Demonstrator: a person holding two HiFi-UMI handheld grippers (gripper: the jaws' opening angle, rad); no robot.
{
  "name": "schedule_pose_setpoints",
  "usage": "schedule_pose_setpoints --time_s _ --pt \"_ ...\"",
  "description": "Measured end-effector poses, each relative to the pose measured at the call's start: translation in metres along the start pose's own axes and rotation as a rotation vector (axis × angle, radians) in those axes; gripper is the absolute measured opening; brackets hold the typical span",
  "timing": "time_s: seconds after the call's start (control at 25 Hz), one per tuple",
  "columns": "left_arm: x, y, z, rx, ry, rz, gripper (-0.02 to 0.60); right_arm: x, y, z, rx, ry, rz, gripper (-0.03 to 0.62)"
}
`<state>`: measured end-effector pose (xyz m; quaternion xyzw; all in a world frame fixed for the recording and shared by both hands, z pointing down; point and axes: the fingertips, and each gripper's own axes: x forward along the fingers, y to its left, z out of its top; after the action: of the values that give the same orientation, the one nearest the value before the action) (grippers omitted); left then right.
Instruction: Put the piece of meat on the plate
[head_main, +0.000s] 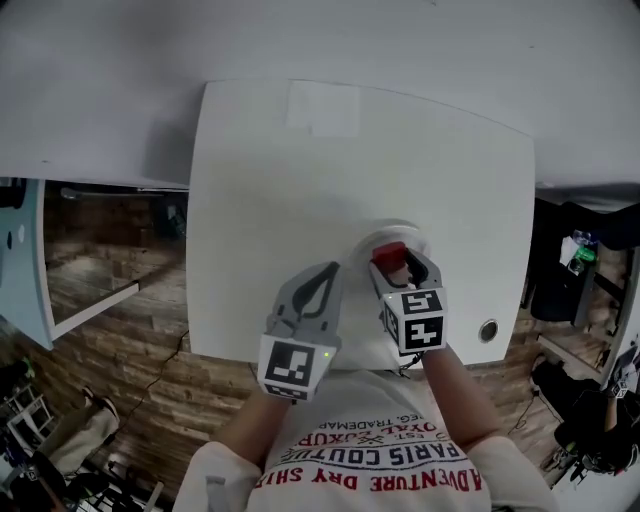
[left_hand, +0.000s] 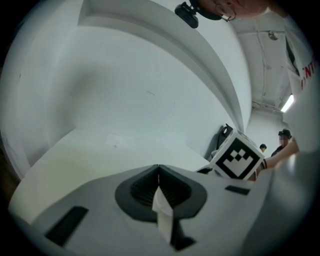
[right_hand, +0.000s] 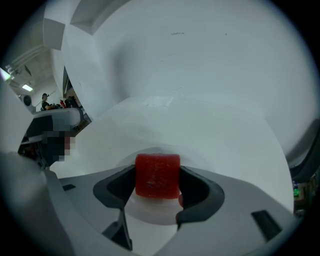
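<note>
The right tool (head_main: 398, 262) pinched the red piece of meat (right_hand: 157, 175) squarely between its jaws, directly over the white plate (right_hand: 150, 214). Whether the meat touched the plate I couldn't tell. The left tool (head_main: 325, 277) hung just to the left of the plate, its jaws pressed together with nothing between them. The plate lay on the plain white surface (head_main: 300, 170).

upside down in the head view, red print on the person's white shirt (head_main: 370, 472), behind the jaws of the left gripper (head_main: 326, 272) and right gripper (head_main: 403, 262), reads "paris coutu…", "adventure dry shi…" and, smaller, "royal trademark" and "est."; nothing else is legible.
</note>
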<state>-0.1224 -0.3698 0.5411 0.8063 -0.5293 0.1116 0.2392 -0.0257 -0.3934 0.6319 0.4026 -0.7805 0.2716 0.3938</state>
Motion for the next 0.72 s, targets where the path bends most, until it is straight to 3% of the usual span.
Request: schedule_pose_setpoints --time_s 0.52,0.72 --pt "0.004 0.007 -0.009 -0.002 0.015 0.002 0.006 0.010 -0.002 0.002 0.013 0.001 -0.017 0.278" --pt "0.001 0.003 -0.013 -0.002 0.024 0.005 0.006 0.013 0.000 0.001 -0.056 0.021 -0.003 0.279"
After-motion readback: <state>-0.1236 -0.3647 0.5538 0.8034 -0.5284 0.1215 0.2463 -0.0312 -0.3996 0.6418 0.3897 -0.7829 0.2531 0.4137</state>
